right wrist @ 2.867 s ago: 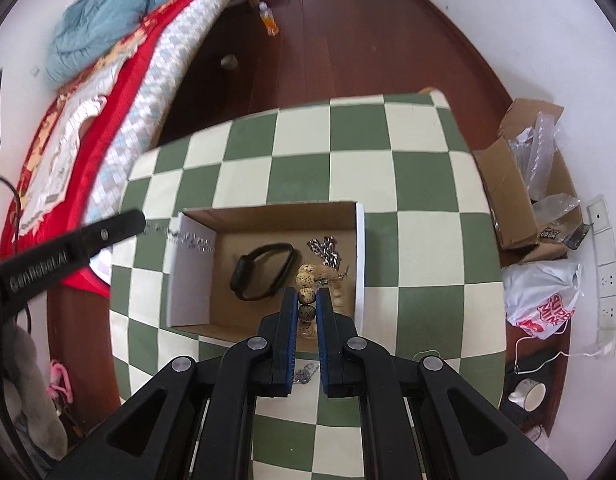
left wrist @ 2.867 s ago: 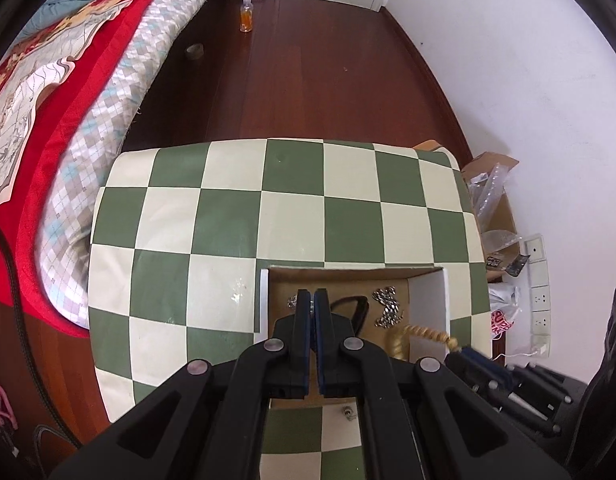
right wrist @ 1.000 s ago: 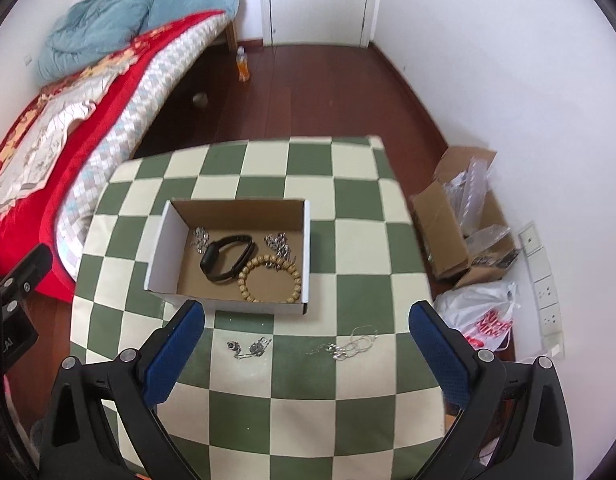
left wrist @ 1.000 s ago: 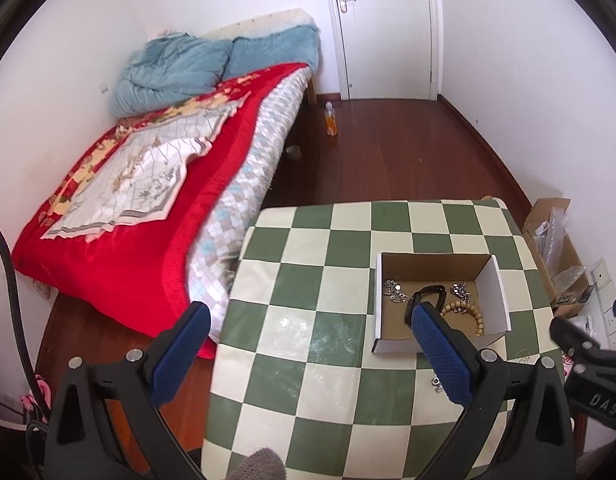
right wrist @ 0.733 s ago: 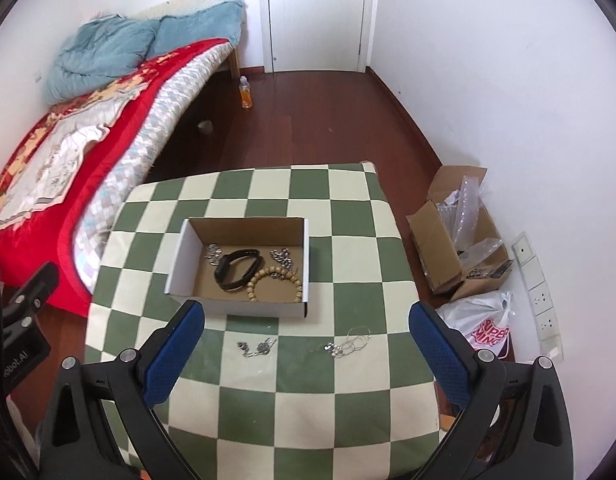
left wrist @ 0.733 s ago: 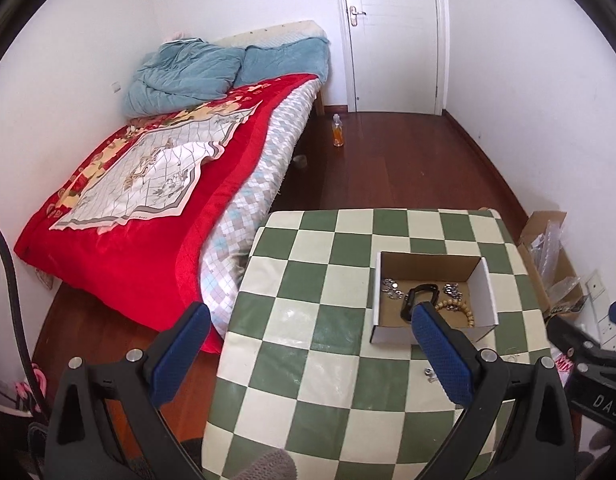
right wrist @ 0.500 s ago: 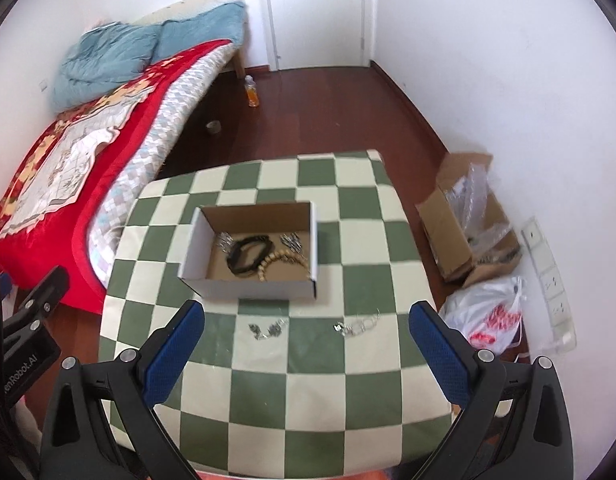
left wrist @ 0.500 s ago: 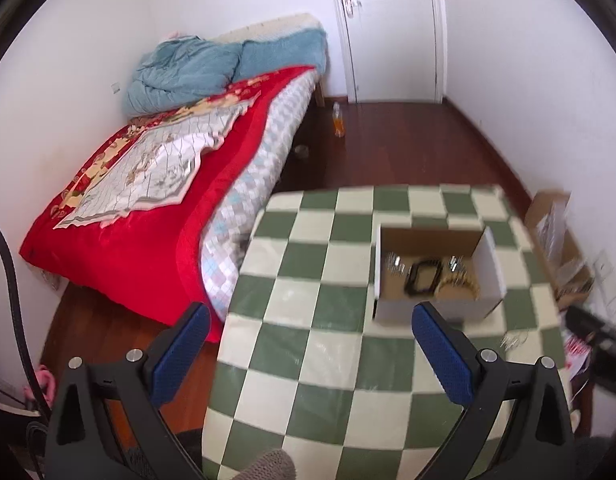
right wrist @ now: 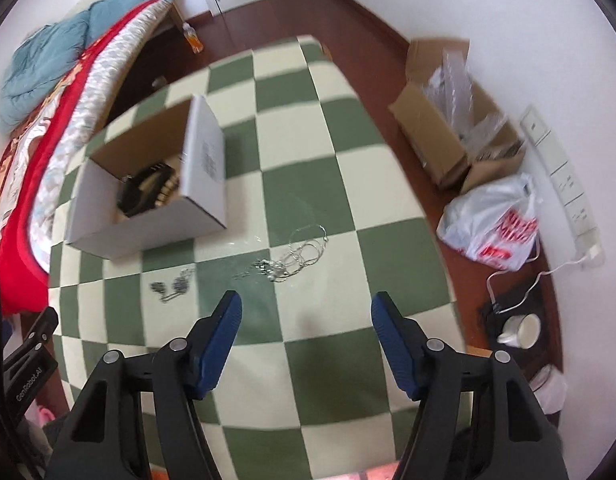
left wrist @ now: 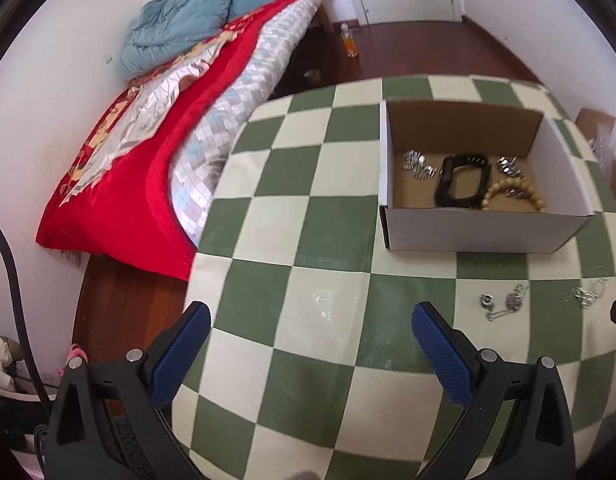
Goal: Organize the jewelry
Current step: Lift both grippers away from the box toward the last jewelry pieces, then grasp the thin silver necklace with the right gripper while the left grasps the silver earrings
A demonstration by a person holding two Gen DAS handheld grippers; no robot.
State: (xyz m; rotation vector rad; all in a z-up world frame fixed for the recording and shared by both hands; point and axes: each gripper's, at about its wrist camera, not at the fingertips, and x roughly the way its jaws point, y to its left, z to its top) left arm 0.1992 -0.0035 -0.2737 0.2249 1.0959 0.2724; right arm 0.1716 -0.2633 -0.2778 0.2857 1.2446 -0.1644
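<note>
A white cardboard box (left wrist: 483, 233) stands on the green and cream checked table (left wrist: 292, 240). It holds a black band (left wrist: 463, 186), a wooden bead bracelet (left wrist: 513, 196) and silver pieces (left wrist: 417, 164). On the table in front of the box lie silver earrings (left wrist: 503, 304) and a thin silver chain necklace (right wrist: 300, 256). The earrings also show in the right wrist view (right wrist: 172, 286), as does the box (right wrist: 148, 232). My left gripper (left wrist: 308, 344) is open and empty above the table's near part. My right gripper (right wrist: 308, 332) is open and empty, just short of the necklace.
A bed with a red quilt (left wrist: 148, 152) runs along the table's left side. On the floor to the right are an open cardboard box (right wrist: 439, 140), a white plastic bag (right wrist: 495, 224), a cup (right wrist: 521, 330) and wall sockets (right wrist: 563, 176). A bottle (left wrist: 351, 42) stands on the floor beyond.
Both grippers have come down closer to the table. The right one has swung right toward the necklace and earrings. Both stay open and empty. The bead bracelet lies in the box.
</note>
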